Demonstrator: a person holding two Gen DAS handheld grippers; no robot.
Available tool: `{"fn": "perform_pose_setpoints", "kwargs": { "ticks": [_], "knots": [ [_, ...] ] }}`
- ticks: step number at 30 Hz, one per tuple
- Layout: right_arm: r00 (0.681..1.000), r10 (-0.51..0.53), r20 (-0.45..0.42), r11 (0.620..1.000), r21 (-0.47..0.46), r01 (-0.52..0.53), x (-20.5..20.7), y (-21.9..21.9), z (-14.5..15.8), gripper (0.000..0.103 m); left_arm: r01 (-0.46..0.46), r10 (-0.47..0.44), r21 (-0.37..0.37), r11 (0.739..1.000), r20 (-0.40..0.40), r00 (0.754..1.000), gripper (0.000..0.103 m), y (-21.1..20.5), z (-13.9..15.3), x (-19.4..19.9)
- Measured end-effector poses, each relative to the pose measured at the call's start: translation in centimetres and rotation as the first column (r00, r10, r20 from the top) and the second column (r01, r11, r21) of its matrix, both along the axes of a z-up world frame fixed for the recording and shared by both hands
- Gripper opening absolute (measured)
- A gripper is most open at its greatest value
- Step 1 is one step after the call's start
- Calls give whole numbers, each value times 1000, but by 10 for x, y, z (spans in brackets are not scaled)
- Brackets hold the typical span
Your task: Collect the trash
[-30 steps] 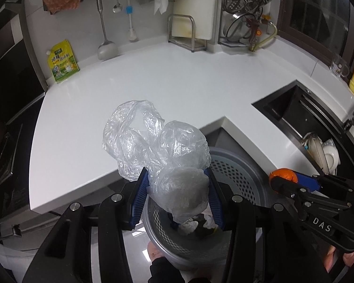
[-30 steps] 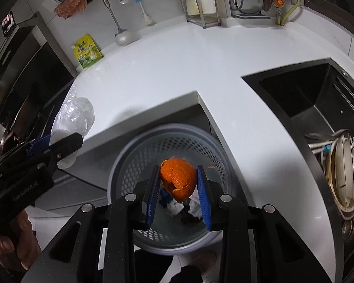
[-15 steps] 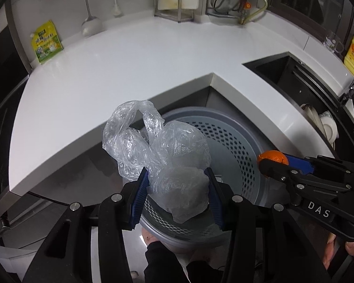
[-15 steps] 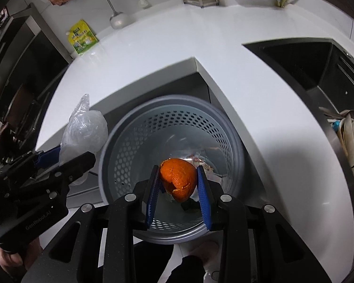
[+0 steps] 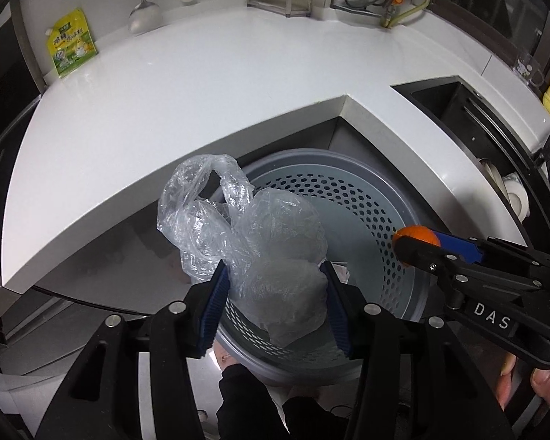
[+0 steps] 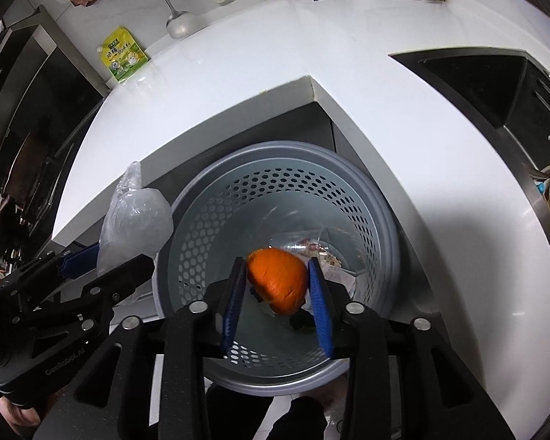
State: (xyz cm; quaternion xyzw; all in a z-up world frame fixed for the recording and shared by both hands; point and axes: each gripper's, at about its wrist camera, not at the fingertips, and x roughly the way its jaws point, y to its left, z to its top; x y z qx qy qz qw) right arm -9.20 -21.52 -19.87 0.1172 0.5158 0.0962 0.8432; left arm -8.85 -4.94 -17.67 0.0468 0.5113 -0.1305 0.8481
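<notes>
My left gripper (image 5: 275,286) is shut on a crumpled clear plastic bag (image 5: 260,242) and holds it over the left rim of the grey perforated trash bin (image 5: 385,198). My right gripper (image 6: 277,278) is shut on an orange peel (image 6: 278,280) and holds it above the bin's opening (image 6: 209,227). The bin stands on the floor in the counter's inner corner. Crumpled paper and a clear plastic cup (image 6: 304,242) lie at its bottom. The bag also shows in the right wrist view (image 6: 135,220), and the peel in the left wrist view (image 5: 418,234).
A white L-shaped countertop (image 5: 201,91) wraps behind the bin. A yellow-green pouch (image 5: 69,47) leans on the back wall. A black sink (image 6: 495,88) with dishes is at the right. A ladle and brush hang on the wall.
Both grippers have moved down and back from the counter to above the bin, still holding the bag and the peel. The bin now fills more of both views.
</notes>
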Motion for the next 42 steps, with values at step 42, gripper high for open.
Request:
{"fn": "perform_pose_setpoints", "kwargs": {
  "ticks": [42],
  "knots": [
    [995, -31, 92, 998, -53, 36, -32, -18, 74, 66, -96, 99, -26, 995, 144, 985, 95, 9, 92, -11]
  ]
}}
